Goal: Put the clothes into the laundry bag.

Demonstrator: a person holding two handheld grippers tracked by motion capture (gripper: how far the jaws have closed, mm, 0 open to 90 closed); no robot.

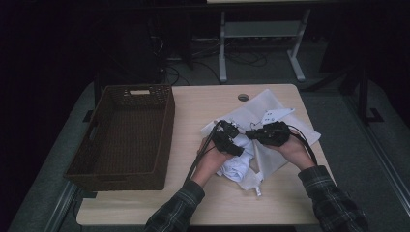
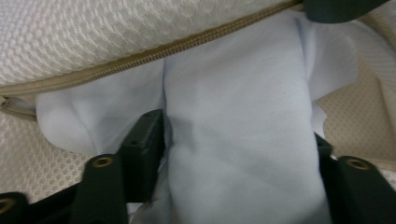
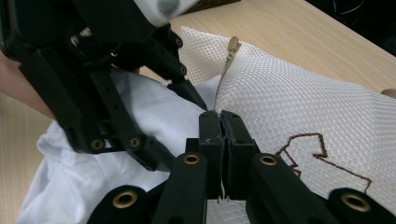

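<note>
While my right gripper (image 3: 219,123) pinches the edge of the white mesh bag (image 3: 299,107), my left gripper (image 2: 233,140) clamps a thick fold of pale cloth (image 2: 233,116) at the bag's zipper (image 2: 140,58).

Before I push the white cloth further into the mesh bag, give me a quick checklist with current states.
1. Right gripper pinches the mesh bag edge, jaws closed on it: ok.
2. Left gripper jaws sit either side of the white cloth: ok.
3. Zipper open above the cloth: ok.
4. Cloth fully inside the bag: not ok, part lies outside on the table.
5. Basket stands apart from the bag: ok.
</note>
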